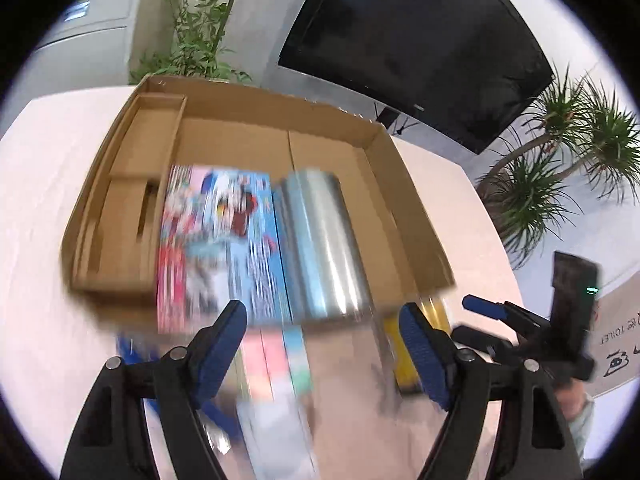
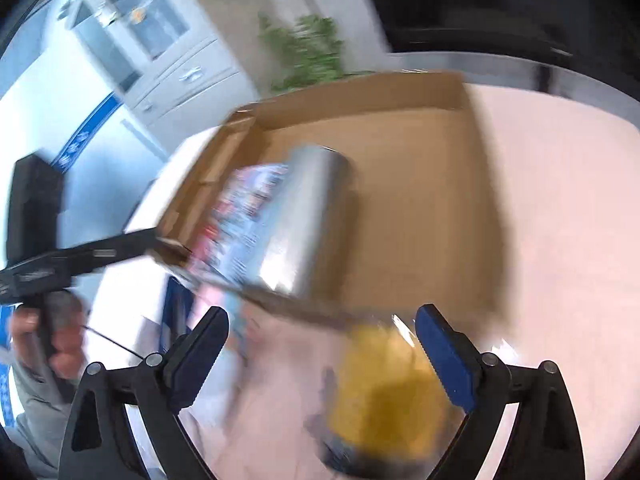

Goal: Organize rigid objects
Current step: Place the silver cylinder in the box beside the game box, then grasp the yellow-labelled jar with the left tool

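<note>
A shallow open cardboard box (image 1: pixel 376 168) (image 2: pixel 420 208) lies on the pale table. Inside it lie a colourful flat pack (image 1: pixel 216 240) (image 2: pixel 244 208) and a shiny silver cylinder (image 1: pixel 324 244) (image 2: pixel 304 216), side by side. My left gripper (image 1: pixel 324 348) is open and empty, just before the box's near edge, over a pink and blue pack (image 1: pixel 276 364) on the table. My right gripper (image 2: pixel 320 356) is open and empty above a blurred yellow object (image 2: pixel 384 392) (image 1: pixel 404 356) on the table. The right gripper also shows at the right edge of the left wrist view (image 1: pixel 472 320).
The frames are motion-blurred. A blue item (image 1: pixel 132 350) lies on the table at the left near the box. A dark screen (image 1: pixel 420 40) and potted plants (image 1: pixel 560 160) stand behind the table. A cardboard sign (image 1: pixel 616 336) is at the far right.
</note>
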### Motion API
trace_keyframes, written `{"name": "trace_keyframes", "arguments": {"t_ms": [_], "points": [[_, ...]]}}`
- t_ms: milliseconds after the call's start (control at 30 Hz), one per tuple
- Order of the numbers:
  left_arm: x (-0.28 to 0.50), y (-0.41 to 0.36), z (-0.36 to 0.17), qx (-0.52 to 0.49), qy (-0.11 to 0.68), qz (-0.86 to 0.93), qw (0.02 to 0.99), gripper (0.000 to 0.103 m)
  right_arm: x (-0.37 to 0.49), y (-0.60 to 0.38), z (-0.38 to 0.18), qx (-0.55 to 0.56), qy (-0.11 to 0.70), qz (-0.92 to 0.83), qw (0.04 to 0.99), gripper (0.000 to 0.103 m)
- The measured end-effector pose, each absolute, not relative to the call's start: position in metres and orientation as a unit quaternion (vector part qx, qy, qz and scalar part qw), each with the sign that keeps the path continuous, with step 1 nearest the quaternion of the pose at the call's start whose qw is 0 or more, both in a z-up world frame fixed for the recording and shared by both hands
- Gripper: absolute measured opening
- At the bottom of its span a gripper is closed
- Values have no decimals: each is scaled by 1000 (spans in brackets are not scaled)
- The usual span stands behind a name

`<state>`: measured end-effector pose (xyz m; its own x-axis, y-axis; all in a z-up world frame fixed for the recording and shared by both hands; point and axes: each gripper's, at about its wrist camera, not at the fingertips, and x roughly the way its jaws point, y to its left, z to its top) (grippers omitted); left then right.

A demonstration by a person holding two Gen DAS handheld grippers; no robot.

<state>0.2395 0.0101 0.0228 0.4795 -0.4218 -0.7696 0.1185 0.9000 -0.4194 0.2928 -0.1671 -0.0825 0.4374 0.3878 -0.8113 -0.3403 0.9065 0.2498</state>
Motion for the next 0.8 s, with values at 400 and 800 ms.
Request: {"name": "trace_keyframes", "arguments": {"t_ms": [400, 800], "points": [[218, -35, -57, -215, 567, -224, 763, 78, 218, -103, -145, 17, 541, 259, 800, 74], [241, -47, -37, -214, 548, -242, 771, 78, 225, -47, -166, 43, 562, 291, 773, 86]]}}
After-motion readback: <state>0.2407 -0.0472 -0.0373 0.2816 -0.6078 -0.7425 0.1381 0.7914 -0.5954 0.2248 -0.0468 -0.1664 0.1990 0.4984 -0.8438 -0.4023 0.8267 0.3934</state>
